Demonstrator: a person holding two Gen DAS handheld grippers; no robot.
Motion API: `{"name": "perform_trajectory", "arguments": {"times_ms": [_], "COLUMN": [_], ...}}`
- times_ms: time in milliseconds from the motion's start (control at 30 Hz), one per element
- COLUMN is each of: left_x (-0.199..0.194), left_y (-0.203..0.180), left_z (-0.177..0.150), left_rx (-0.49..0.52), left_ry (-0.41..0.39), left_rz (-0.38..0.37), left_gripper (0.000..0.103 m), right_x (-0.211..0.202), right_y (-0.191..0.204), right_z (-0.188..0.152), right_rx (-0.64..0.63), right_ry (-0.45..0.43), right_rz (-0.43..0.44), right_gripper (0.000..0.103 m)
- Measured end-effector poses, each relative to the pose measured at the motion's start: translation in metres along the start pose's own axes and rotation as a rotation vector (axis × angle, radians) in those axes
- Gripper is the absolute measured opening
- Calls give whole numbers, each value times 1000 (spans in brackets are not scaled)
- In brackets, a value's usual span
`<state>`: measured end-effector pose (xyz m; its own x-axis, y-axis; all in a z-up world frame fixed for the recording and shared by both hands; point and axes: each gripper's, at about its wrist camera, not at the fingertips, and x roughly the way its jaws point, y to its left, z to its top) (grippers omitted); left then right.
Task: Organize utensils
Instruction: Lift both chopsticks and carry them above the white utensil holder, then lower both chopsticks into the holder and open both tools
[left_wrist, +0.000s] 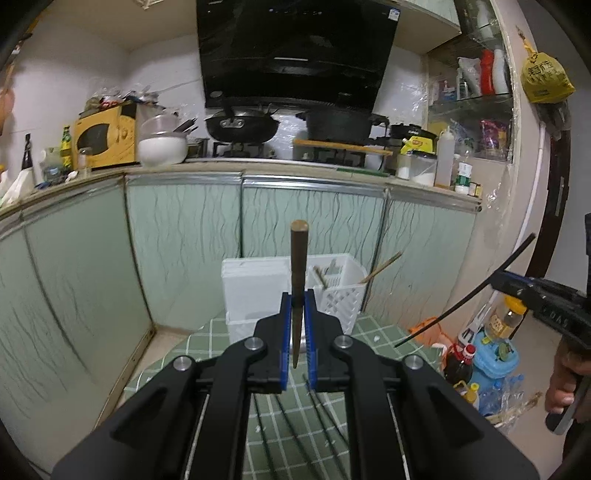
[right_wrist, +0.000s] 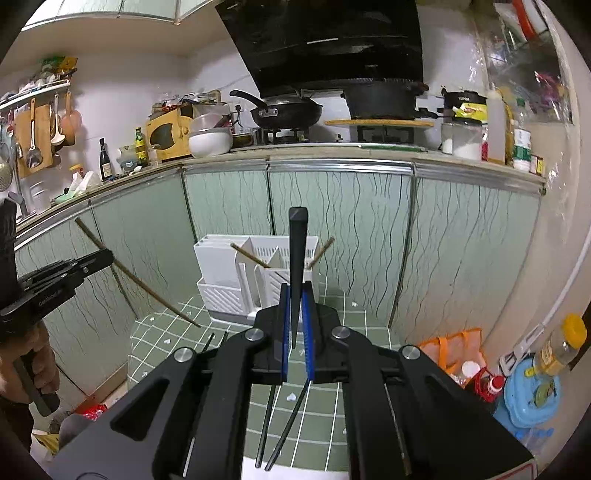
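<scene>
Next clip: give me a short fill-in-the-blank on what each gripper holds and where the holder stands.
1. The left gripper is shut on a ____ chopstick.
2. The right gripper is shut on a ____ chopstick.
3. The white holder stands on a green ____ tablecloth.
4. The brown chopsticks already in the holder number ____.

Missing words: brown; black; checked; two
</scene>
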<state>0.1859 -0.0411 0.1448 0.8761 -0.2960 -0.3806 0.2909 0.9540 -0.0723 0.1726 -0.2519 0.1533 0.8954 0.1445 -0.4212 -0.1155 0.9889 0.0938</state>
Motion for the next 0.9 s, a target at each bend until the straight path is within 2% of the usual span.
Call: {"name": "perform_trajectory", "arguments": {"times_ms": [300,600,900], "left_x": [30,63,111], "left_y": [-24,-32,-40], "left_z": [42,83,104], "left_rx": [30,55,84], "left_ry": [5,19,13], "left_rz": [-54,-94,-112], "left_gripper": [7,7,7], "right_x": [20,50,95], "right_y": [0,-7,-23], "right_z": [44,90,108], "right_rx": [-5,-19,-6], "right_ry": [-12,-12,19], "right_rz": [20,35,61], "right_gripper": [6,6,6]}}
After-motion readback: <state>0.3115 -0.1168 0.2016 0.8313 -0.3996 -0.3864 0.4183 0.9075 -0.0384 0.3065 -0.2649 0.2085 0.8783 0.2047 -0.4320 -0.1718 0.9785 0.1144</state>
